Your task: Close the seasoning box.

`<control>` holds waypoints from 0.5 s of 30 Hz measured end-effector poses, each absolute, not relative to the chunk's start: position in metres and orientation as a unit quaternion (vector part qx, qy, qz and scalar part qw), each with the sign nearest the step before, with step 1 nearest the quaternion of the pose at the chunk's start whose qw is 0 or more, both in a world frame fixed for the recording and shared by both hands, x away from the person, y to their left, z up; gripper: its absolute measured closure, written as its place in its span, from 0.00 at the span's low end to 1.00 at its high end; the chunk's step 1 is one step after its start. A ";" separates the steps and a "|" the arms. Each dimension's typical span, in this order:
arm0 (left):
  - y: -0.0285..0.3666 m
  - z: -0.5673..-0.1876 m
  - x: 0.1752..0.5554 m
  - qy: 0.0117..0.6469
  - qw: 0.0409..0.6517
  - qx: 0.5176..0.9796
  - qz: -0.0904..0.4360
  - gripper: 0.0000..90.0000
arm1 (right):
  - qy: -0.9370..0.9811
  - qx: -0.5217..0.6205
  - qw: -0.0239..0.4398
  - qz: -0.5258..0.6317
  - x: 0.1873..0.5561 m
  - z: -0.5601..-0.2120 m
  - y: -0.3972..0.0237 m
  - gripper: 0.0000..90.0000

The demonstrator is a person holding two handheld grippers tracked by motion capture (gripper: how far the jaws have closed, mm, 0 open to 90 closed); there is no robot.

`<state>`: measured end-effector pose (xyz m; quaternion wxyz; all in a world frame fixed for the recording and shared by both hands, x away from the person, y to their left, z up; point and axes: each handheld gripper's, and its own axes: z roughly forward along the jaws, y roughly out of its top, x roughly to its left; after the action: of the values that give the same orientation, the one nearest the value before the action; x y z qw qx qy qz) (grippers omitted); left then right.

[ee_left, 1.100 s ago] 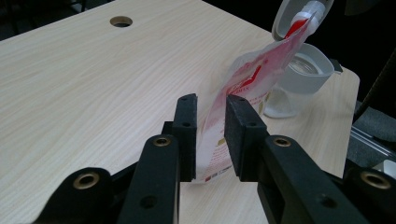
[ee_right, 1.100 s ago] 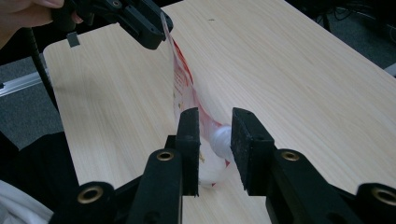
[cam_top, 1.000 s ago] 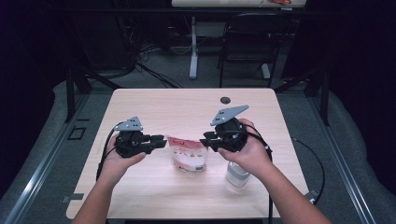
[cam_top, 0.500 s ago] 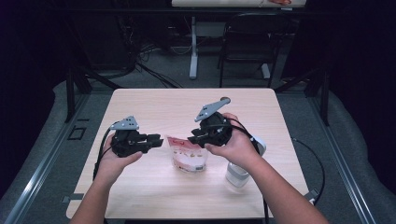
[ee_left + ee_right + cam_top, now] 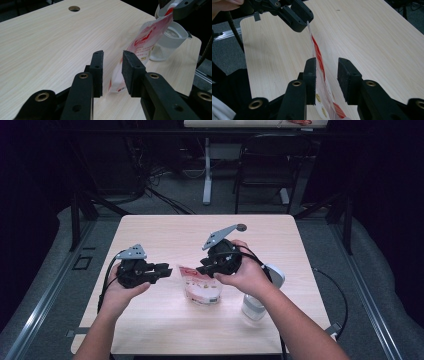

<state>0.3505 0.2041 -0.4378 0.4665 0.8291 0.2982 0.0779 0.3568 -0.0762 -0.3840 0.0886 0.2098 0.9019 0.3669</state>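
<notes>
A red and white pouch (image 5: 202,290) stands upright on the middle of the wooden table (image 5: 165,235). My right gripper (image 5: 200,271) reaches its top from the right. In the right gripper view the pouch's upper edge (image 5: 318,55) runs between the jaws, close to one pad, with a gap on the other side. Those jaws have just been opening, so my right gripper (image 5: 326,62) is open. My left gripper (image 5: 169,269) points at the pouch from the left. In the left gripper view it (image 5: 112,56) stands open, with the pouch (image 5: 145,42) just beyond its jaw tips.
A clear plastic container with a white rim (image 5: 252,306) stands to the right of the pouch under the right forearm; the left gripper view shows this container (image 5: 170,40) behind the pouch. A round cable hole (image 5: 241,226) lies near the table's far edge. Chairs and desk legs stand beyond.
My right gripper has moved left, over the top of the pouch. The left hand has stayed almost where it was.
</notes>
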 end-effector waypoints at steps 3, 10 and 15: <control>0.204 -0.438 0.350 0.295 0.468 0.830 0.075 0.79 | 0.905 0.206 0.090 0.362 0.358 -0.386 -0.073 0.76; 0.205 -0.438 0.350 0.296 0.471 0.828 0.074 0.79 | 0.910 0.202 0.085 0.351 0.363 -0.390 -0.065 0.76; 0.205 -0.439 0.351 0.298 0.469 0.828 0.072 0.79 | 0.911 0.201 0.081 0.350 0.365 -0.393 -0.061 0.77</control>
<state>0.3512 0.2054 -0.4393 0.4693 0.8282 0.2978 0.0721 0.3646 -0.0613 -0.3933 0.0811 0.2010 0.9112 0.3504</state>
